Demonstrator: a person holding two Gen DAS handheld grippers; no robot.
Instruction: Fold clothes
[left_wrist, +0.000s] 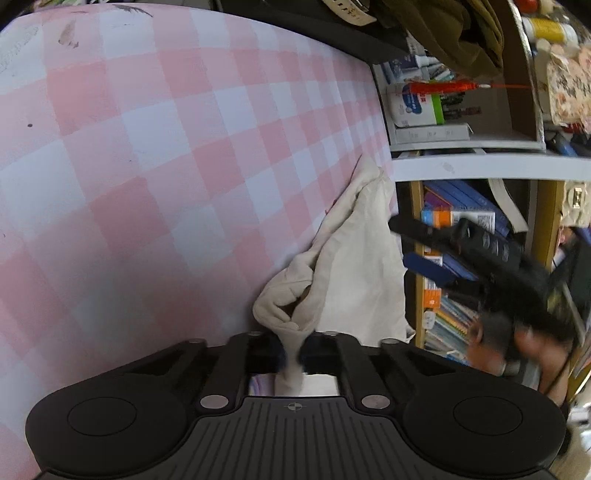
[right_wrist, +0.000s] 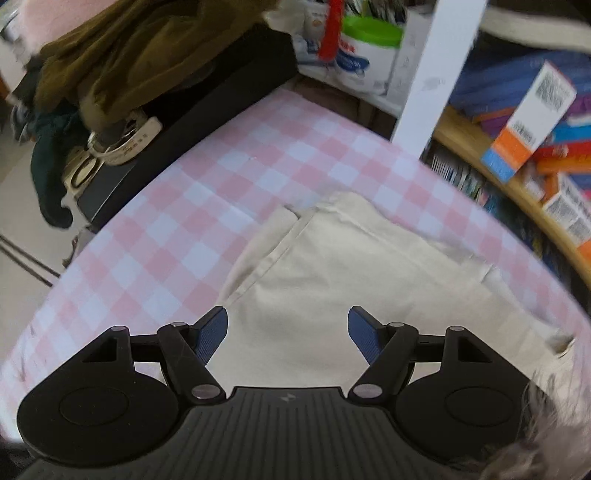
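A cream garment (right_wrist: 351, 273) lies on the pink and white checked surface (right_wrist: 207, 206). In the left wrist view my left gripper (left_wrist: 293, 354) is shut on a bunched edge of the cream garment (left_wrist: 347, 266) and holds it up off the checked surface (left_wrist: 147, 147). My right gripper (right_wrist: 288, 332) is open and empty, just above the flat part of the garment, its blue pads (right_wrist: 212, 334) wide apart. The right gripper also shows blurred at the right of the left wrist view (left_wrist: 402, 243).
A bookshelf (right_wrist: 524, 147) full of books and boxes stands along the far edge of the surface. A black case (right_wrist: 207, 96) with an olive garment (right_wrist: 140, 55) and a belt piled on it sits at the far left corner. Floor lies beyond the left edge.
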